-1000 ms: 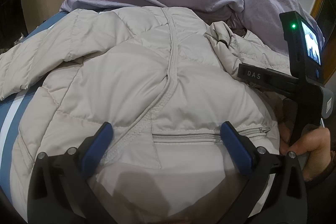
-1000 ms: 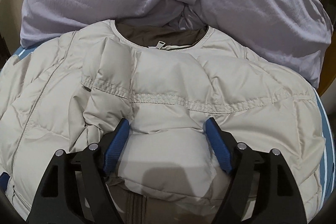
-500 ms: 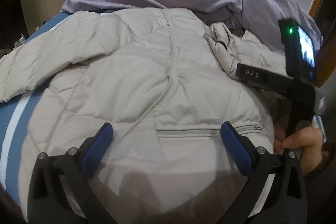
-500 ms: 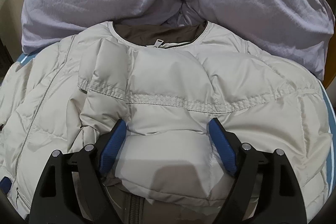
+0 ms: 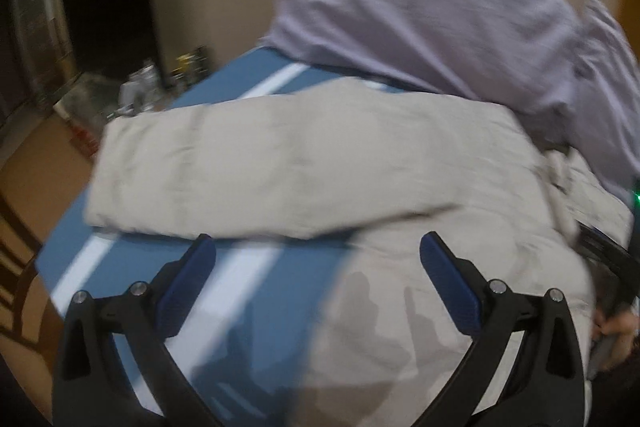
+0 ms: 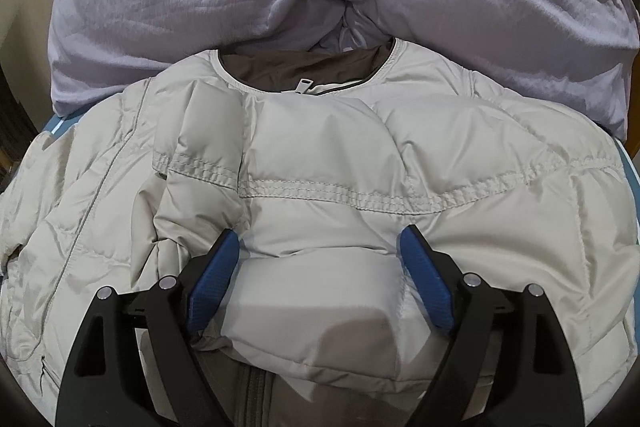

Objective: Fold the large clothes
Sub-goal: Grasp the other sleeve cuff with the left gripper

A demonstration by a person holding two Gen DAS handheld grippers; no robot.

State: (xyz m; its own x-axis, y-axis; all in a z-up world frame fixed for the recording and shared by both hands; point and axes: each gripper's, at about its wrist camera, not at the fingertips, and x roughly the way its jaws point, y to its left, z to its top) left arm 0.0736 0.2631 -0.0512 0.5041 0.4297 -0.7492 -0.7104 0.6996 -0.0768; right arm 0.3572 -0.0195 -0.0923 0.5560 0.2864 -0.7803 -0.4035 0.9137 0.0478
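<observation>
Two views, one puffy beige jacket (image 5: 320,163).

Left wrist: left gripper (image 5: 316,263) spread wide, fingers (image 5: 188,283) holding nothing. Jacket sleeve lies just ahead of fingertips, across blue striped bed (image 5: 132,259); body extends right of fingers. Picture blurred, seams unreadable; lavender bedding (image 5: 420,7) beyond.

Right wrist: right gripper (image 6: 320,255) open, fingers straddling folded sleeve atop jacket, not pinching. Collar ahead of fingertips. Judgement: light, soft, springy, slippery shell; grip stitched seams or cuff. Hem cut off below.
</observation>
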